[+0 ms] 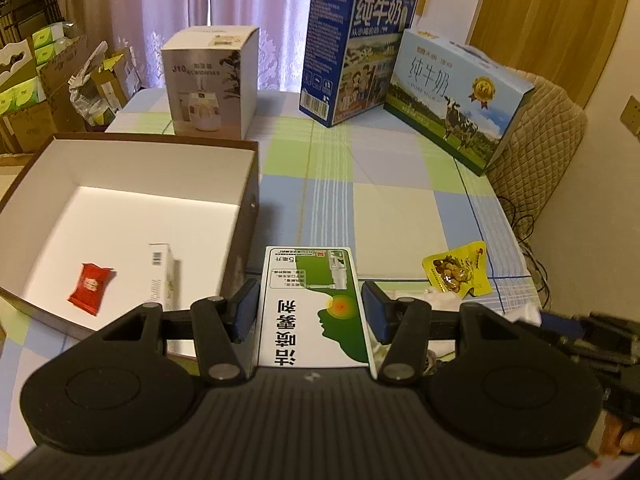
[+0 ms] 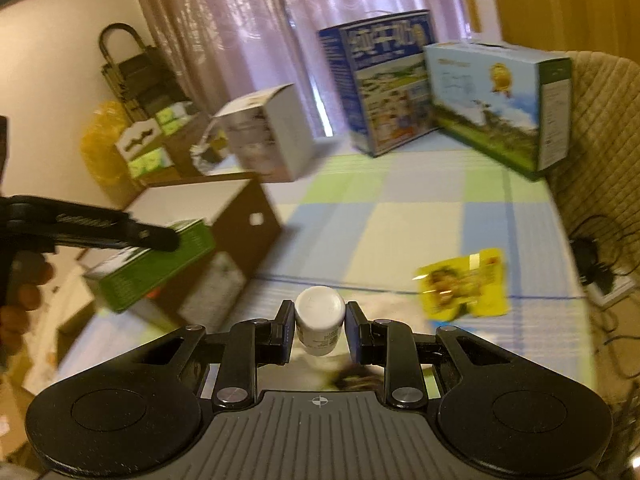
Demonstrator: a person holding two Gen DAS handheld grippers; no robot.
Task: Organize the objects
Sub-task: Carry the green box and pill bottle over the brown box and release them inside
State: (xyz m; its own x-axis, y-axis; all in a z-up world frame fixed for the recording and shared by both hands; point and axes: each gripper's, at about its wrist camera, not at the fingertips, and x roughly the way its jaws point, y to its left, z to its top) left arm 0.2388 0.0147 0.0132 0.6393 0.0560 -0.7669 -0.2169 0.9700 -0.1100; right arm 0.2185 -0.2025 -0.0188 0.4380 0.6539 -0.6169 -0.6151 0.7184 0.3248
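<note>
With a red foil sachet and a slim white carton already in the open white-lined cardboard box, the left hand-held gripper pinches a green-and-white spray carton, the right hand-held gripper pinches a small white bottle, and a yellow snack packet remains on the desk.

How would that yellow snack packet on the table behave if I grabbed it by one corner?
The yellow snack packet looks like thin crinkled foil, so it would probably flop and bend rather than stay stiff. It lies flat on the tablecloth, so it is unlikely to roll. Its glossy surface may be slippery.
</note>
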